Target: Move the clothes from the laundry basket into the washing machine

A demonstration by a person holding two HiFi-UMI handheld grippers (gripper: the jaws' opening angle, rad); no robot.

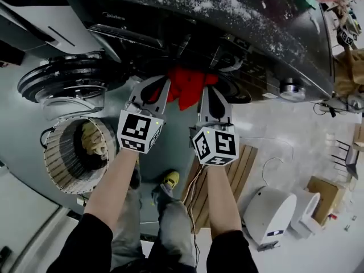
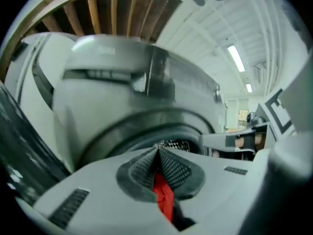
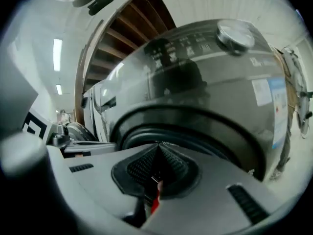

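Observation:
A red garment hangs between my two grippers in front of the dark front-loading washing machine, at its round opening. My left gripper is shut on the red cloth; the perforated drum shows just beyond its tips. My right gripper is also shut, and a thin strip of the same red cloth shows between its pads. The machine's door stands open at the left. Lower left, the woven laundry basket holds a tan piece of clothing.
A slatted wooden board lies on the floor under my right arm. A white rounded appliance and a cardboard box stand at the lower right. The person's yellow shoe is below the grippers. A second, lighter machine stands at the left.

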